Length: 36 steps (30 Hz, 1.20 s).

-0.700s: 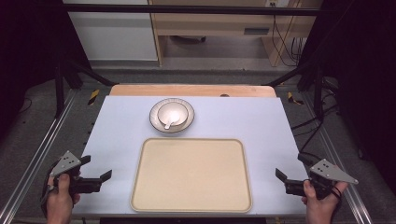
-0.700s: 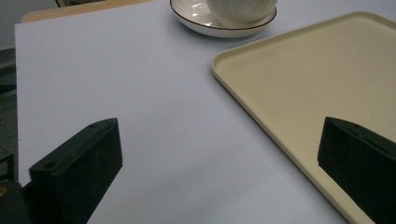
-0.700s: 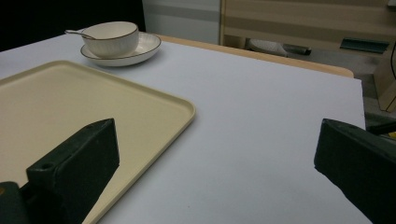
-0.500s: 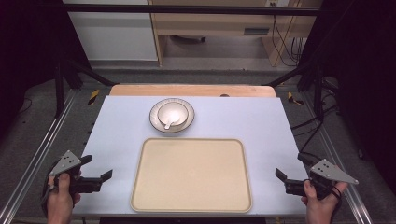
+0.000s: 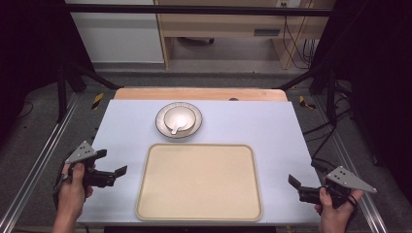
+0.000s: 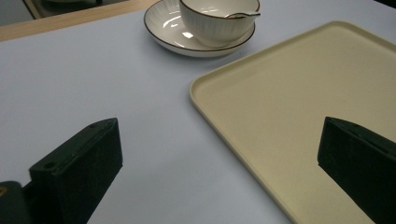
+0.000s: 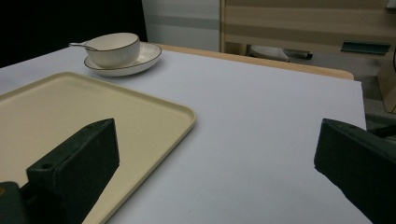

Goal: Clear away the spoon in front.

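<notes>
A white bowl [image 5: 179, 118] holding a spoon [image 5: 176, 127] sits on a saucer [image 5: 163, 128] behind the empty cream tray [image 5: 199, 182].

Colours on your table: pale, cream, white and black.

You have a pale lavender-white table cover [image 5: 252, 126] with a light wood edge strip [image 5: 199, 93] at the far side. Your tray [image 5: 199, 182] is plain cream-yellow, unpatterned. The bowl [image 6: 218, 18] is white with faint vertical ribbing and a dark rim line; its saucer [image 6: 163, 32] matches, dark-rimmed. The spoon [image 7: 80, 45] is white. Both your grippers' jaws are matt black, their top plates grey.
</notes>
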Each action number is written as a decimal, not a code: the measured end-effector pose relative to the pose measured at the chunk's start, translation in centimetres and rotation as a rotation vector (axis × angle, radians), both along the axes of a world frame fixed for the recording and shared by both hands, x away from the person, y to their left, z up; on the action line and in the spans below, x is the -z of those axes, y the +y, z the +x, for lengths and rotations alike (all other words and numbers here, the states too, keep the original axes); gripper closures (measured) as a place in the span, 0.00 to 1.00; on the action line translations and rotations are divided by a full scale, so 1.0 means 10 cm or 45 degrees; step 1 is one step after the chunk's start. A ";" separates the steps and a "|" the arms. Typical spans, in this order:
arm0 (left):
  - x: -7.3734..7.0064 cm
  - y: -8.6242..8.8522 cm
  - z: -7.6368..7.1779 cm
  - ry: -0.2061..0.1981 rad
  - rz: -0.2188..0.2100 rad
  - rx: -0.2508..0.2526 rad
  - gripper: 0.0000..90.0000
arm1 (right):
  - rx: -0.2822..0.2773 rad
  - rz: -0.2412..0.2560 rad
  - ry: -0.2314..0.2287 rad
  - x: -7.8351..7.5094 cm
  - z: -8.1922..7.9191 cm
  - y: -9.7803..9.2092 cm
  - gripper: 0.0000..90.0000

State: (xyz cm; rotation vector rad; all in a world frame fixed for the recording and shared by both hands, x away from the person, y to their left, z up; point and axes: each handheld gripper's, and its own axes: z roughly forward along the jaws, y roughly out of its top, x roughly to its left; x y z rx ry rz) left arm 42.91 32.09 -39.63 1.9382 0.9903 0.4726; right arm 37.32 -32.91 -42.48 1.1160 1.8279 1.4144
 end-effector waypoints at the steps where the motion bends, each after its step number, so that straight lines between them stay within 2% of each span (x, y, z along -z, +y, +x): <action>1: -0.04 -0.03 0.06 0.001 -0.010 0.010 0.00 | 0.000 -0.002 -0.003 0.00 0.00 0.00 0.01; 5: -0.09 -0.08 0.16 0.006 -0.013 0.034 0.00 | 0.001 0.000 -0.003 0.00 0.00 0.00 0.01; 6: -0.11 -0.12 0.24 0.021 0.000 0.046 0.00 | 0.000 0.000 -0.003 0.00 0.00 0.00 0.01; 12: -0.14 -0.24 0.41 0.051 -0.004 0.058 0.00 | -0.003 -0.010 -0.006 0.00 0.00 0.01 0.01; 14: -0.16 -0.31 0.51 0.064 -0.014 0.082 0.00 | -0.002 -0.010 -0.004 0.00 0.00 0.02 0.01; 18: -0.16 -0.46 0.69 0.110 -0.025 0.062 0.00 | 0.000 -0.013 0.002 0.01 0.01 0.01 0.01; 26: -0.20 -0.69 0.87 0.138 -0.026 0.053 0.02 | 0.000 -0.013 -0.002 0.01 0.01 0.00 0.01; 36: -0.18 -0.89 1.04 0.184 0.013 0.044 0.15 | -0.002 -0.025 0.004 0.02 0.02 0.02 0.01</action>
